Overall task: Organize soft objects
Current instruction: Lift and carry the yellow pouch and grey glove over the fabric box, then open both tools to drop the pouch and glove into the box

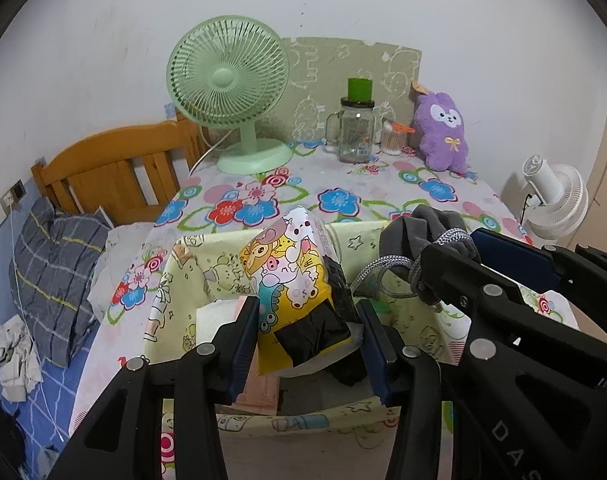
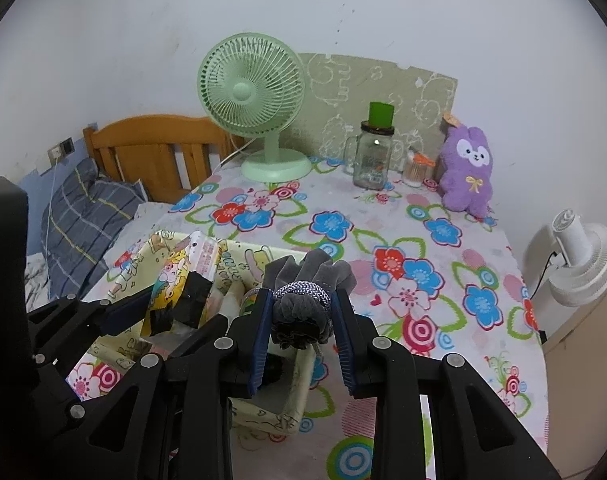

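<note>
My left gripper (image 1: 307, 320) is shut on a yellow cartoon-print soft pack (image 1: 291, 280) with black wrapping at its lower end, held over the pale yellow fabric storage box (image 1: 191, 264). The same pack (image 2: 183, 276) shows at the left of the right wrist view. My right gripper (image 2: 301, 312) is shut on a grey velvet drawstring pouch (image 2: 303, 280) wound with a silver-grey cord, just above the box's right side (image 2: 299, 384). In the left wrist view the pouch (image 1: 427, 228) sits at the right. A purple plush bunny (image 2: 467, 168) stands at the table's far right.
The table wears a flowered cloth (image 2: 383, 248). At the back stand a green desk fan (image 2: 255, 96), a glass mug jar with a green cap (image 2: 373, 152) and a small jar of cotton swabs (image 2: 415, 170). A white fan (image 2: 575, 260) is off the right edge, a bed with a wooden headboard (image 2: 155, 148) to the left.
</note>
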`<state>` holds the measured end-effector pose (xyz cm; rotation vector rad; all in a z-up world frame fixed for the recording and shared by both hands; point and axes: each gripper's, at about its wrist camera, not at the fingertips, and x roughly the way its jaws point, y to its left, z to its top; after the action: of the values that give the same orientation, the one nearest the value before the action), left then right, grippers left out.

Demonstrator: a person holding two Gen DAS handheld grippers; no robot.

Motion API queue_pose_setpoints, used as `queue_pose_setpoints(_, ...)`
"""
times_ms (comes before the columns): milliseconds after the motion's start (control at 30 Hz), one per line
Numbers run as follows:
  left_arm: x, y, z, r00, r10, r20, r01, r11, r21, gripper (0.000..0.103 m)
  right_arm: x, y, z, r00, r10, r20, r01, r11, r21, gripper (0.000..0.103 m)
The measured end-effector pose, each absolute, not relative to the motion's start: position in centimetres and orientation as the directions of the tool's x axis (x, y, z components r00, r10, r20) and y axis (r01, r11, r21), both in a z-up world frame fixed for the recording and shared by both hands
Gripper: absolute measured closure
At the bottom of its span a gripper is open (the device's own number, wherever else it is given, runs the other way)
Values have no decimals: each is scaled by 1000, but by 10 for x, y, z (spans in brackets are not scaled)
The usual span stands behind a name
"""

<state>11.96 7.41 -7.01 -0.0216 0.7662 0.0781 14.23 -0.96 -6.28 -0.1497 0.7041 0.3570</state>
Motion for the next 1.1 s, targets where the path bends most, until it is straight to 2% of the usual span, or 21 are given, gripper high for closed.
queue_pose_setpoints(600,128,95,-103,646,10,-763,-70,997,-46,51,150,14,-88,652,281,-704,-406,914,-11,70)
queue_pose_setpoints(800,121,96,-101,650,-2,-760,-57,997,-51,33,144,16,-90,642,290,-710,-413,911,-2,70)
queue_pose_setpoints(867,119,96,-100,656,0,-755,-54,997,-48,24,142,16,-89,642,294,-708,-416,909,0,70)
queue_pose_setpoints(1100,109,98,-90,685,27,-728,-62,998,-21,14,137,18,-85,631,330,-702,-439,898,28,70)
